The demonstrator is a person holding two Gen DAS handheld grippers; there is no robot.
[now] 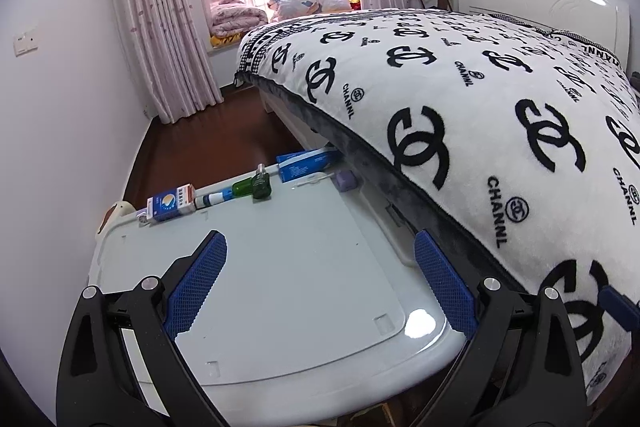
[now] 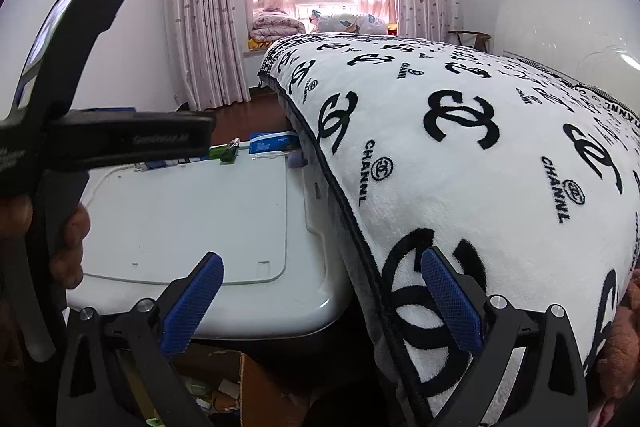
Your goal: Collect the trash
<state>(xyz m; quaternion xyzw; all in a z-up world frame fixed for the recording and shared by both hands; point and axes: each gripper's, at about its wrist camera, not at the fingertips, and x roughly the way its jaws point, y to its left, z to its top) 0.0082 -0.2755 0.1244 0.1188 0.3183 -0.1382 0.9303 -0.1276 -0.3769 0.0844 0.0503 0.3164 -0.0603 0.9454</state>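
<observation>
A white plastic box lid (image 1: 288, 291) serves as a table beside the bed. Along its far edge lie a blue-and-white small box (image 1: 170, 205), a white tube (image 1: 216, 198), a green bottle (image 1: 256, 185), a blue carton (image 1: 308, 165) and a purple block (image 1: 345, 181). My left gripper (image 1: 320, 259) is open and empty above the lid's near half. My right gripper (image 2: 322, 281) is open and empty at the lid's near right corner, by the blanket. The lid (image 2: 188, 219), green bottle (image 2: 226, 151) and blue carton (image 2: 272, 143) also show in the right wrist view.
A bed with a white logo-print blanket (image 1: 480, 131) overhangs the lid's right side. A cardboard box (image 2: 240, 387) with scraps sits below the lid's front edge. The left hand-held gripper body (image 2: 80, 143) fills the right view's left side. Dark wood floor (image 1: 208, 143) runs toward the curtains.
</observation>
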